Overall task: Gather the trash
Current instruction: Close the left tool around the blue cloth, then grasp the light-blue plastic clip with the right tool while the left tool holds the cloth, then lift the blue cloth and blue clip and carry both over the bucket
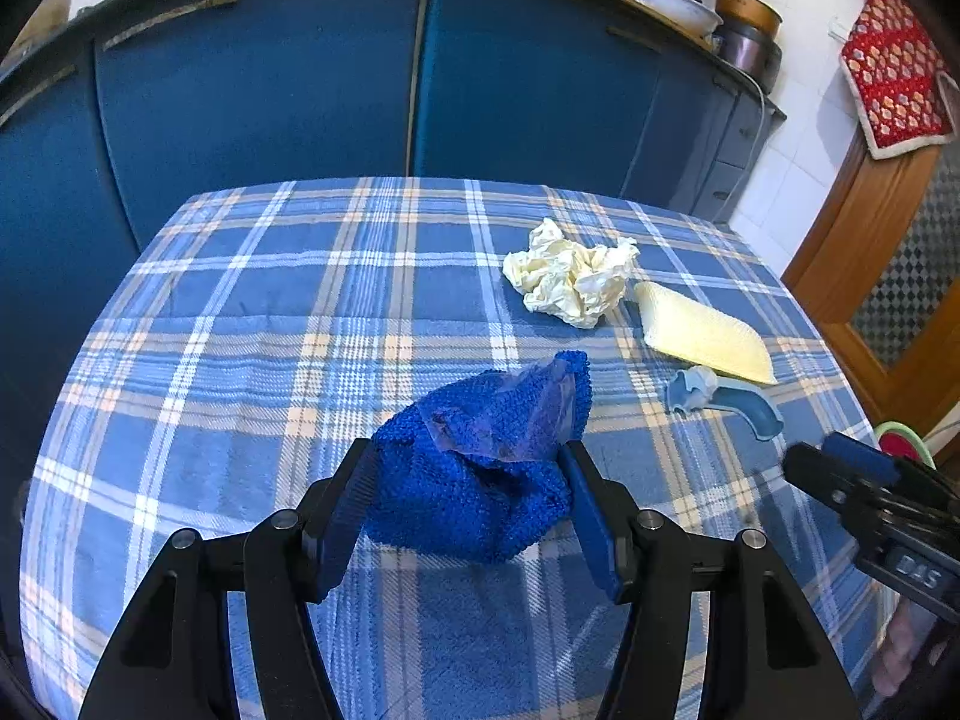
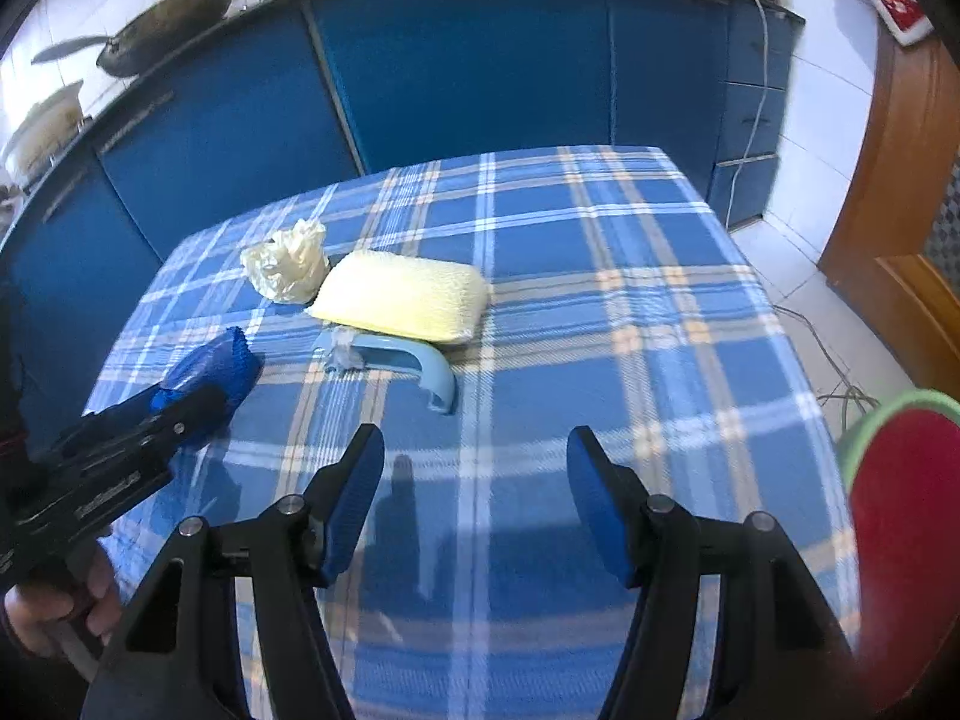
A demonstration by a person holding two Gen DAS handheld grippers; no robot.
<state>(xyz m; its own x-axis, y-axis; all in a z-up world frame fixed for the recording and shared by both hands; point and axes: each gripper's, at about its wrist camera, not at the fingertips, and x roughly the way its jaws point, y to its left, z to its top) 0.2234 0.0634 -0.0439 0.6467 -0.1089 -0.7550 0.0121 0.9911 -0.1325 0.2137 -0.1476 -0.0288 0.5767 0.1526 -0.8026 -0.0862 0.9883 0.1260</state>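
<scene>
A blue knitted cloth with a piece of clear plastic film on top lies on the plaid table between the fingers of my left gripper. The jaws stand wide, one at each side of the cloth; a grip is not evident. The cloth also shows in the right wrist view. A crumpled white paper ball, a yellow sponge and a light blue plastic handle lie further back. My right gripper is open and empty above the tablecloth.
A red bin with a green rim stands off the table's right edge. Blue kitchen cabinets run behind the table, with pans on the counter. A wooden door is at the right. The left gripper's body shows at the left.
</scene>
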